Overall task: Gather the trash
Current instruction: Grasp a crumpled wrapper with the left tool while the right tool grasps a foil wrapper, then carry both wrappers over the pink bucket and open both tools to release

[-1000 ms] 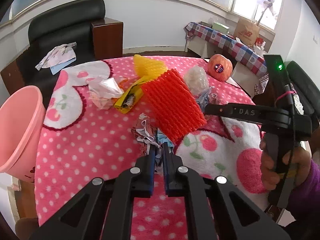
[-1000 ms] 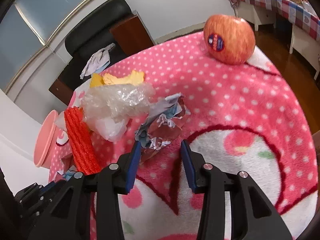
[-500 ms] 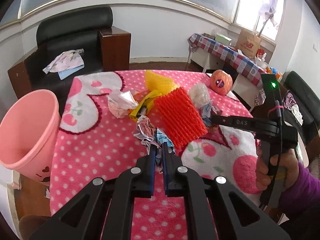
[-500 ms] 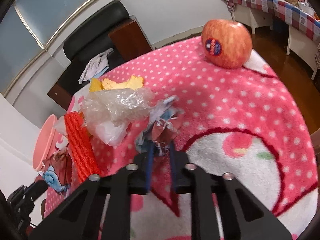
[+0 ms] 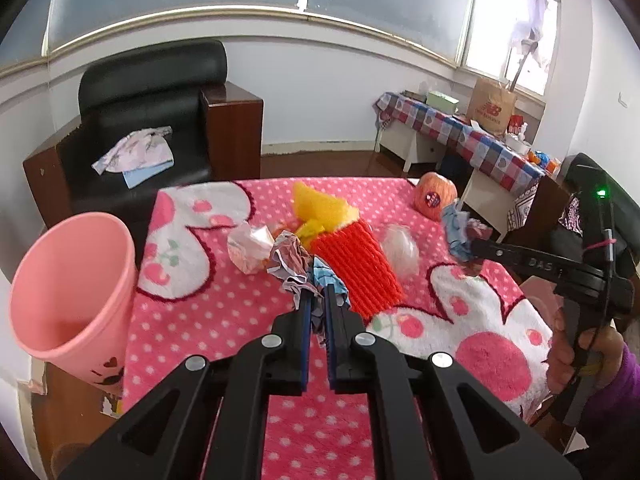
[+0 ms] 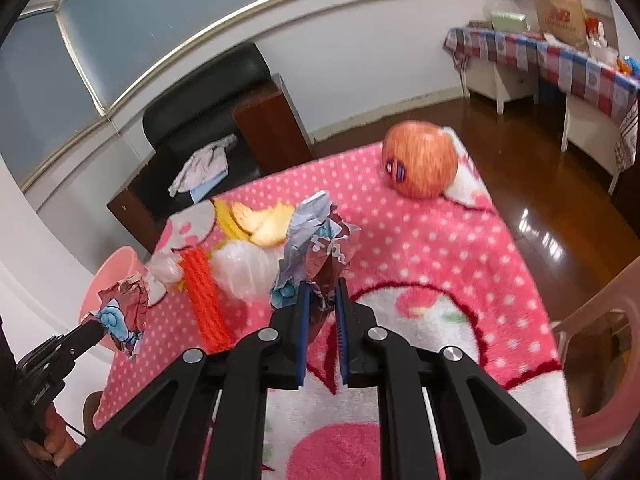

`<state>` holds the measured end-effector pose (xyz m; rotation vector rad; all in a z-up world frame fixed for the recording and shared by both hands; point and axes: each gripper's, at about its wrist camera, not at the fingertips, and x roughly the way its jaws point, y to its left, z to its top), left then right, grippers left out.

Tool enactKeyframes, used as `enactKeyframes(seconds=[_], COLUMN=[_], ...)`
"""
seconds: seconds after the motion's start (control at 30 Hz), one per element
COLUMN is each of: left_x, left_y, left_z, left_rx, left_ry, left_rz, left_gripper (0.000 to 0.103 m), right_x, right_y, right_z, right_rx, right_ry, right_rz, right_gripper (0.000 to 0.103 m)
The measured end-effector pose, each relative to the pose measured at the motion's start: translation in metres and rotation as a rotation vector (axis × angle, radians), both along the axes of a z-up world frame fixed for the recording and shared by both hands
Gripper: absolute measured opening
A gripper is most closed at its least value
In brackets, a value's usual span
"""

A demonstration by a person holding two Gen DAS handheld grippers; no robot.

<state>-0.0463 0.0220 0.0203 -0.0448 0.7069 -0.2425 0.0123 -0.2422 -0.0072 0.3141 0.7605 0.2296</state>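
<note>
Two wrappers gripped, none binned yet.
Left gripper (image 5: 316,312) is clamped on a crumpled wrapper (image 5: 294,264); right gripper (image 6: 322,304) pinches a second wrapper (image 6: 316,240), both lifted above the pink cloth (image 5: 200,320). Pink bin (image 5: 68,284) at the table's left edge looks empty. Red foam net (image 5: 356,264), yellow net (image 5: 320,210), plastic film (image 5: 398,246) and foil wad (image 5: 248,246) remain; apple (image 5: 434,196) is likely not trash.

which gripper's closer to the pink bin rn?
Left. The left gripper, shut on a crumpled wrapper, hangs right beside the pink bin. The right gripper holds another wrapper across the table, nearer the apple.
</note>
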Motion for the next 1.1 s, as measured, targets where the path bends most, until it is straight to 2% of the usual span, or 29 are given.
enactKeyframes(seconds=[0.13, 0.3, 0.5, 0.77, 1.1], left_x=[-0.002, -0.005, -0.009, -0.012, -0.004], left_y=[0.009, 0.025, 0.063, 0.120, 0.184], left_z=[0.007, 0.013, 0.022, 0.028, 0.013], left_rx=[-0.004, -0.002, 0.006, 0.045, 0.043], left_ry=[-0.022, -0.047, -0.077, -0.094, -0.075], left_rz=[0.023, 0.063, 0.166, 0.315, 0.462], left_gripper=[0.005, 0.005, 0.005, 0.006, 0.006], right_x=[-0.003, 0.002, 0.021, 0.048, 0.076], right_y=[0.001, 0.025, 0.091, 0.192, 0.290], right_z=[0.017, 0.034, 0.047, 0.048, 0.029], right_rx=[0.008, 0.019, 0.075, 0.110, 0.113], right_ry=[-0.042, -0.075, -0.079, -0.045, 0.051], right_rz=[0.000, 0.083, 0.261, 0.476, 0.629], right_gripper=[0.013, 0.013, 0.013, 0.013, 0.013])
